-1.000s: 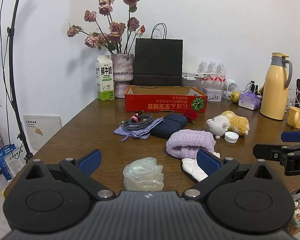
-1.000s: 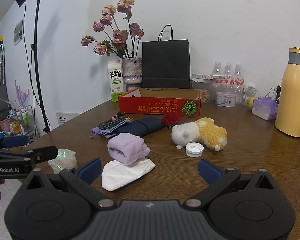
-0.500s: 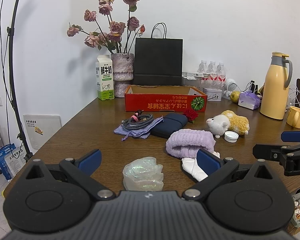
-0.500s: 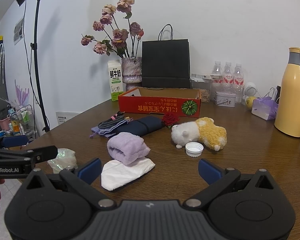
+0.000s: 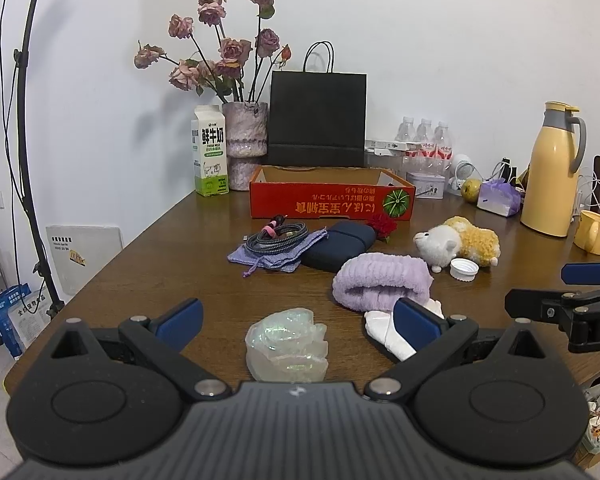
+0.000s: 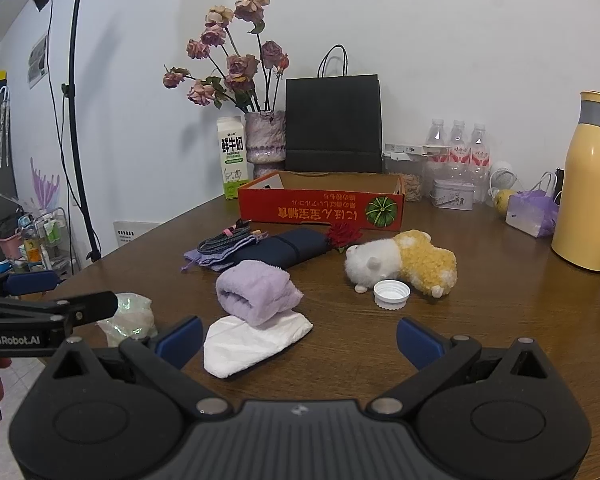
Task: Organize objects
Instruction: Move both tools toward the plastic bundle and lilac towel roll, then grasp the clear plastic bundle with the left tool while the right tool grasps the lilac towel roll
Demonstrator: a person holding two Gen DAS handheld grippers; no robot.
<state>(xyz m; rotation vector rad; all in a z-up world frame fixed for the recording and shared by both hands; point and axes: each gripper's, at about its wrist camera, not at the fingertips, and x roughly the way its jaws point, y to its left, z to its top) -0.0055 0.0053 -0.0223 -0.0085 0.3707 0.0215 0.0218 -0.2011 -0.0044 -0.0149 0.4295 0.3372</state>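
Left wrist view: we see the left gripper [image 5: 296, 316] spread wide, empty, the iridescent crumpled bag [image 5: 286, 345] between its fingers at the table's near edge [image 5: 100, 280]. Right gripper [image 6: 298, 338] also wide, empty; bare wood ahead, white cloth [image 6: 252, 340] by its left finger, red box [image 6: 320, 206] beyond.

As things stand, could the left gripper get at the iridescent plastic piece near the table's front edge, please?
Probably yes. The left gripper is open, and the iridescent plastic piece sits right between its fingers with nothing in front of it. The white cloth lies beside the right-hand finger, apparently clear of it.
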